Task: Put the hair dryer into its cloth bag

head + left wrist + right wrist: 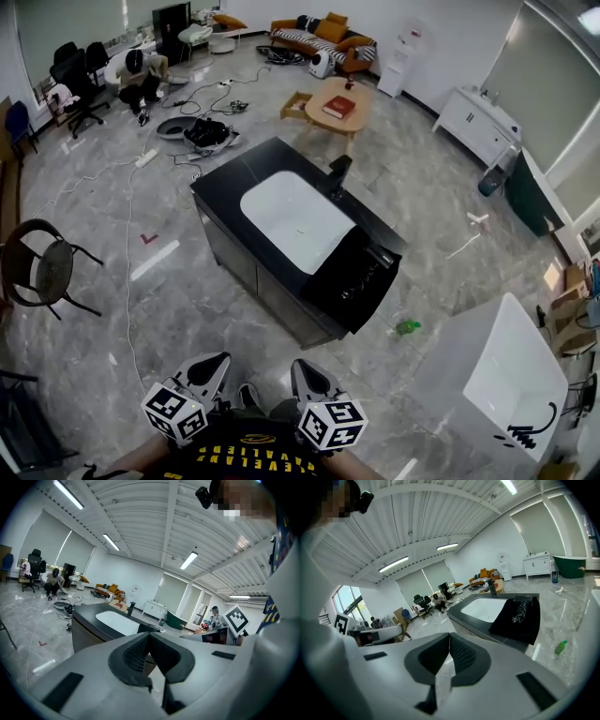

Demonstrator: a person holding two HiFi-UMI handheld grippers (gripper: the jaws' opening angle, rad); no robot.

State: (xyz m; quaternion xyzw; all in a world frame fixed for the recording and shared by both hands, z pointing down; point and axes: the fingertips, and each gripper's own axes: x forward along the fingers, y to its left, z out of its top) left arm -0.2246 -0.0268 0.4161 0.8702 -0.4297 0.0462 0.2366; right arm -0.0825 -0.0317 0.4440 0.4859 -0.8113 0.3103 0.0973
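Observation:
The black cloth bag [330, 289] lies spread on the near right end of a black counter. The black hair dryer [367, 272] with its coiled cord rests on top of it. In the right gripper view the bag [511, 625] and the hair dryer [521, 611] show ahead and to the right, well beyond reach. My left gripper [214, 361] and right gripper [302, 367] hang side by side close to my body, a stretch of floor short of the counter. The left gripper [149, 634] is shut and empty. The right gripper [449, 635] has its pads touching with nothing between them.
The black counter [220, 187] holds a white sink [295, 220] and a dark faucet [337, 176]. A white bathtub [516, 375] stands at the right, a black chair [42, 267] at the left. A green bottle [406, 327] and cables [131, 234] lie on the floor.

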